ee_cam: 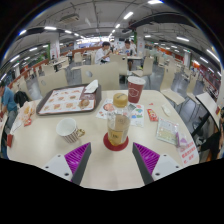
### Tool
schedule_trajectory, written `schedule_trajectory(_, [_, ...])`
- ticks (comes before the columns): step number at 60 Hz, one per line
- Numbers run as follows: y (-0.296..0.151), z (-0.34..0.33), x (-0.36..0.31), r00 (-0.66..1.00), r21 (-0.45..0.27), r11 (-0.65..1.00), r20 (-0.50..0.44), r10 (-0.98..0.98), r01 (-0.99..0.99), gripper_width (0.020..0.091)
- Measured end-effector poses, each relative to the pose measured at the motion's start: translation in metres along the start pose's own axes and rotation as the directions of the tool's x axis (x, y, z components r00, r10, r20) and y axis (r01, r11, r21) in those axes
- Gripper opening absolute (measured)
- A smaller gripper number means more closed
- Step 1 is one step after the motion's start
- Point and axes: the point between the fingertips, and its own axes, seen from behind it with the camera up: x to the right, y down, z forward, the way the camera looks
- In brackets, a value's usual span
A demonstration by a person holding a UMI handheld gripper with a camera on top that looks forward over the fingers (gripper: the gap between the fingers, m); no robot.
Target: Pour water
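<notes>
A clear plastic bottle (pixel 118 128) of pale liquid stands upright on a red coaster (pixel 116 144), just ahead of my fingers and midway between them. Beyond it stands a second clear cup or bottle (pixel 120 101). A red paper cup (pixel 135 89) stands further back to the right. A white cup (pixel 68 128) sits on the round white table (pixel 45 150), ahead of my left finger. My gripper (pixel 112 162) is open, its purple pads (pixel 76 157) spread wide, with nothing between them.
A tray (pixel 66 100) with a printed paper liner lies at the back left of the table. Papers and small packets (pixel 165 132) lie to the right. A person (pixel 9 98) sits at the left; other people (pixel 105 50) sit far back among canteen tables.
</notes>
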Motion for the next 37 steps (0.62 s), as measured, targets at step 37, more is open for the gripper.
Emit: schedule_trajectory(37, [0.049,-0.141,-0.072,0.997,0.002,0.997,-0.031,-0.076,0.076,0.0849])
